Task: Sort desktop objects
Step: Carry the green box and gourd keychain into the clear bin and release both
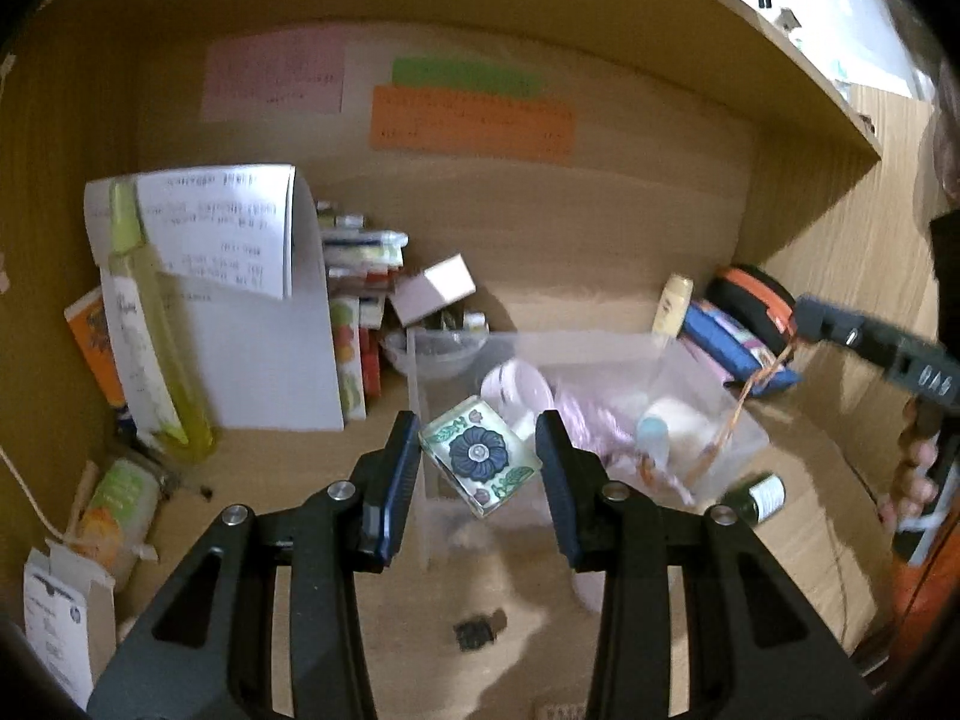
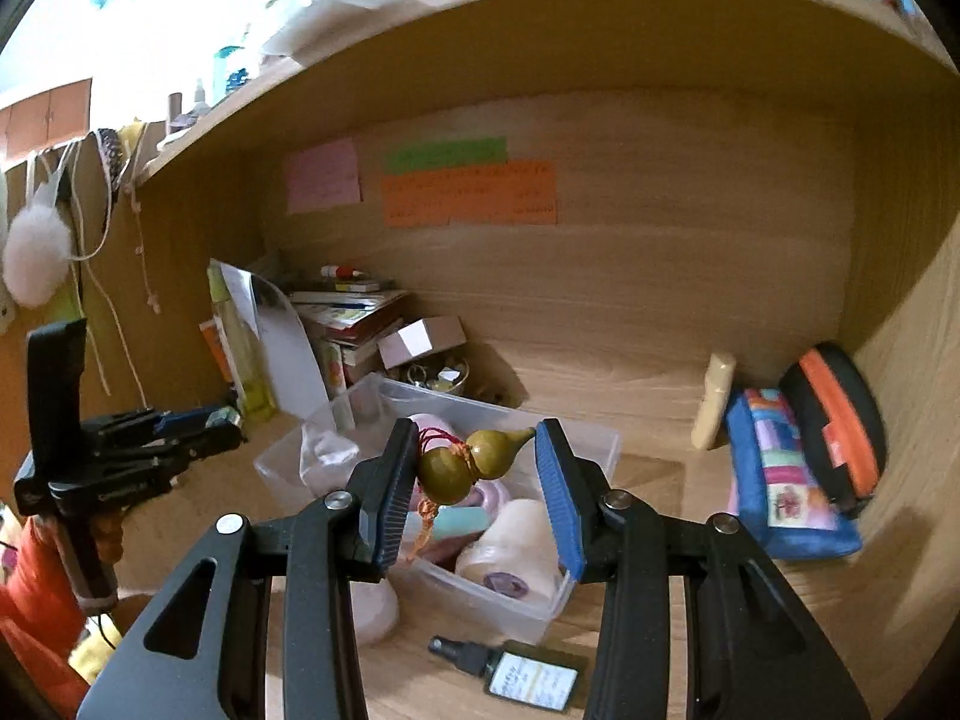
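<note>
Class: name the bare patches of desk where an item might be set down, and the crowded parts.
Bare desk lies behind the clear bin, between the small white box and cream tube. More lies right of the dark bottle. The left book stack and the bin are crowded.

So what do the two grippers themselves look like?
Both are matte black plastic with triangular cutouts and silver pivot bolts. The left gripper and right gripper each carry ribbed blue finger pads. White lettering marks the right gripper's body in the left view. No cables show.
</note>
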Tool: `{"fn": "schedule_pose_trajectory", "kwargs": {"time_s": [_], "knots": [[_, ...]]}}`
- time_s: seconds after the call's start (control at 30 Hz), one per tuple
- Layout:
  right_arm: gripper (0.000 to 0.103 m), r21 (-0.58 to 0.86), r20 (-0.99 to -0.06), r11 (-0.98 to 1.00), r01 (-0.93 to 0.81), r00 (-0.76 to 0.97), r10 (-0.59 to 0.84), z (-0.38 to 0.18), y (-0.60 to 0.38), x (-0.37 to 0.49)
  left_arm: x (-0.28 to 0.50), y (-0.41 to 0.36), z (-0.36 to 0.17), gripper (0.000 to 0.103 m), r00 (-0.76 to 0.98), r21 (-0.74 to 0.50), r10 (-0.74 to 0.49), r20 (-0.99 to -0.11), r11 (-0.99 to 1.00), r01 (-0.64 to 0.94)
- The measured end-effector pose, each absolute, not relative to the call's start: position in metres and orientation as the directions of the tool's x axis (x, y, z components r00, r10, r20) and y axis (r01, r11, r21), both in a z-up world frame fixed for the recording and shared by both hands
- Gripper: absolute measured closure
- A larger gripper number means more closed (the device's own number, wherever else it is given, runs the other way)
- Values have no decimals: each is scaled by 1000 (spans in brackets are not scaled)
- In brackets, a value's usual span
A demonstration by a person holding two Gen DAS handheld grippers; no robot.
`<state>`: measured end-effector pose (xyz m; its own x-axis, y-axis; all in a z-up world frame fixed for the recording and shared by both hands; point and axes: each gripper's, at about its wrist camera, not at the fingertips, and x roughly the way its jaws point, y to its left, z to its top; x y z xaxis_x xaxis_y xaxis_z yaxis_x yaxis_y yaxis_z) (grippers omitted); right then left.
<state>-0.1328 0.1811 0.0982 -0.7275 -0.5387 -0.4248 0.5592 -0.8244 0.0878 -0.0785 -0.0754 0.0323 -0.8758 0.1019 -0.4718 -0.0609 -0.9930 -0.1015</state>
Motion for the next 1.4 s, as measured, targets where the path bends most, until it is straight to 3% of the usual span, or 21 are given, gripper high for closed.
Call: {"fn": "schedule_pose_trajectory", "kwargs": {"time_s": [0.17,0.67,1.03,1.17,1.3,1.4], "knots": [[66,63,-474,-853,519,-736,-483,74,169,-150,-97,-71,27,64,-870,-82,90,-484,-995,-57],[66,135,-600,-832,538,-624,-501,23,159,-178,-124,-61,-9,64,-836,-45,69,-545,-998,-53],[65,100,-600,-818,566,-621,-503,21,150,-171,-128,-64,-13,64,-821,-71,98,-562,-995,-70],[51,102,-599,-813,573,-617,-510,21,149,-170,-127,-63,-12,64,-826,-65,97,-555,-995,-73],[46,79,-588,-808,584,-627,-511,23,145,-165,-124,-63,-8,64,-835,-72,110,-539,-994,-84],[33,55,-570,-815,577,-652,-501,26,145,-161,-120,-61,-4,64,-840,-68,113,-531,-994,-91]]}}
